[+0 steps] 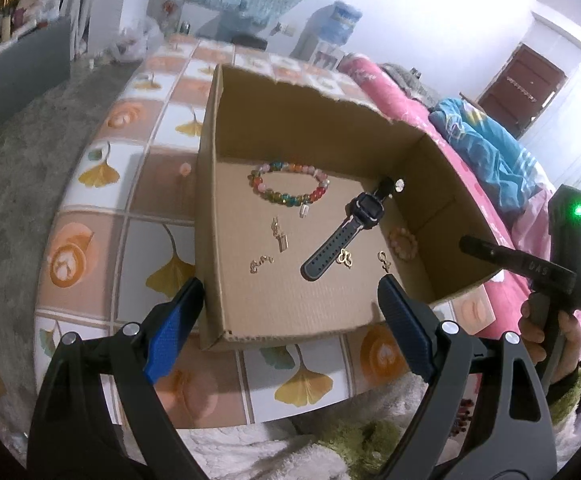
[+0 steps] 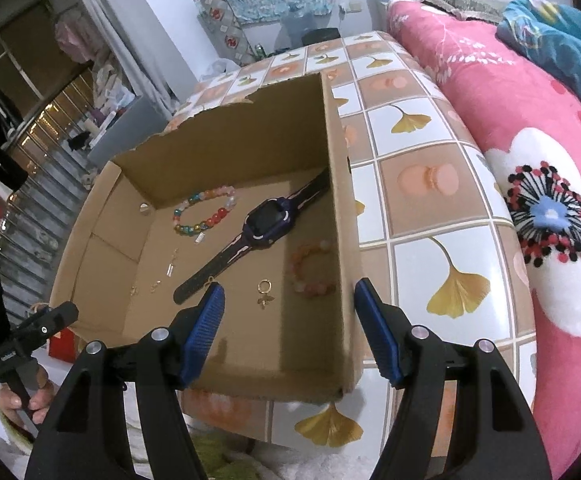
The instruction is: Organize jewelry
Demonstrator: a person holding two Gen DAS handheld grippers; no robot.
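A dark watch (image 1: 346,232) is seen lying across the middle of the cardboard box (image 1: 290,312), with a multicoloured bead bracelet (image 1: 290,184) at its 11 o'clock and a peach bracelet (image 1: 403,243) at 3 o'clock; small gold pieces are scattered around. Both the left tool (image 1: 290,320) and the right tool (image 2: 288,328) are held open and empty above the near rim. The pieces appear already gathered; a pick-up would next be called for only if sorting continues.

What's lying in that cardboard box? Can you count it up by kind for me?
Bead bracelets: 2, multicoloured bracelet and orange bracelet
Watches: 1, dark watch
Small gold charms or earrings: about 5, e.g., too small to tell apart
Round silver piece: 1
Total: about 9
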